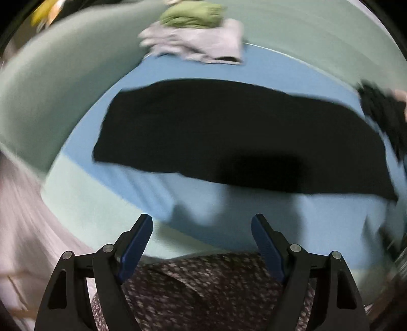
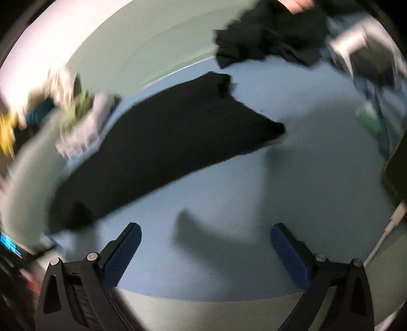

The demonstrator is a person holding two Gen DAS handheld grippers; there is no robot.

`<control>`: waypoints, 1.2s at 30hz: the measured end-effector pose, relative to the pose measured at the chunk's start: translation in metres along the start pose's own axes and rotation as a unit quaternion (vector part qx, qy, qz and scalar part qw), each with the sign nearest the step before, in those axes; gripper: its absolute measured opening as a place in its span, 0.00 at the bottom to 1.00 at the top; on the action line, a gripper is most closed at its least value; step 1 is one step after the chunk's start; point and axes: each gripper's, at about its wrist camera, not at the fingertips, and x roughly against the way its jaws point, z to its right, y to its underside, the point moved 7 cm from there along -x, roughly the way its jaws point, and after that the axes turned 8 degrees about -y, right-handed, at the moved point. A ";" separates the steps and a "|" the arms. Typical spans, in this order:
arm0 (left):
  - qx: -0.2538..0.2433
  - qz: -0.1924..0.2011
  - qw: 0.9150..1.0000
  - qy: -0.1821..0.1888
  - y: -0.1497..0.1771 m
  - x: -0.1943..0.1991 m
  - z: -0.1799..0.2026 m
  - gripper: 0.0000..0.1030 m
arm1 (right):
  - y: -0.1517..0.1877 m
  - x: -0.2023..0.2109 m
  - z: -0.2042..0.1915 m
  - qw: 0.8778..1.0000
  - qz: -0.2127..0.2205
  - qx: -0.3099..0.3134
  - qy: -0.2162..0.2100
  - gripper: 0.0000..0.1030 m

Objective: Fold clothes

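We find the black garment lying flat on the blue mat of the worktop, spread as a long band with no visible print; its surface reads as matte, soft knit, though motion blur hides any weave. In the right wrist view the same garment runs diagonally, its far end drawn to a rumpled point, its near corner doubled over on itself.

We note the left gripper above the mat's near edge, clear of the cloth, its fingers spread wide and holding nothing; the pads are blue and ribbed, set on black hinged arms with round metal pins. The right gripper likewise hangs over bare mat, fingers wide apart and empty, their blue faces finely textured.

At the far edge a crumpled green garment sits on a pale grey one. A second black, crumpled piece lies beyond the mat's far edge. A dark speckled fabric fills the space under the left gripper. A white cable runs along the right side
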 end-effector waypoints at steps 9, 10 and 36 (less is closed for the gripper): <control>0.224 -0.024 0.972 0.068 -0.038 -0.039 -0.104 0.78 | -0.008 -0.003 -0.088 0.991 0.002 0.132 -0.025 0.97; 0.238 -0.030 0.968 0.079 -0.038 -0.043 -0.107 0.78 | -0.013 -0.003 -0.104 0.986 0.010 0.167 -0.020 0.97; -0.565 0.320 0.760 -0.003 0.062 0.043 0.279 0.78 | -0.066 -0.012 0.080 0.913 -0.001 -0.348 -0.212 1.00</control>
